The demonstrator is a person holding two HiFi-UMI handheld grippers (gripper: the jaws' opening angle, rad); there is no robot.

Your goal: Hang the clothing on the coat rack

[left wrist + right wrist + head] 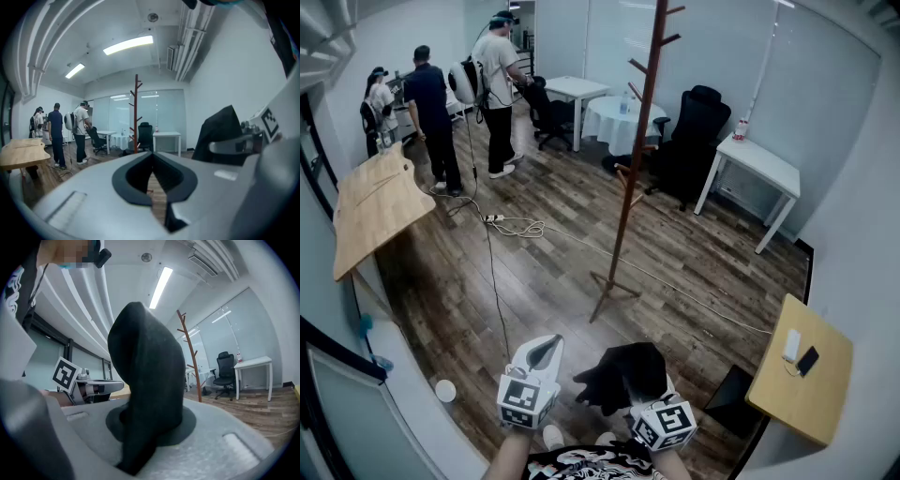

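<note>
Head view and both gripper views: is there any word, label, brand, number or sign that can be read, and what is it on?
No text can be read in any view.
Marker cubes: black-and-white square patterns, no letters.
Shirt print: white swirls, not legible.
Bottle on the white desk: label too small.
Black garment: no tag or print shows.

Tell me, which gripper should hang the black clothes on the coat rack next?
The right gripper. Its jaws are shut on the black clothing, while the left gripper is shut with nothing in it. The coat rack stands ahead of both, some way off.
</note>
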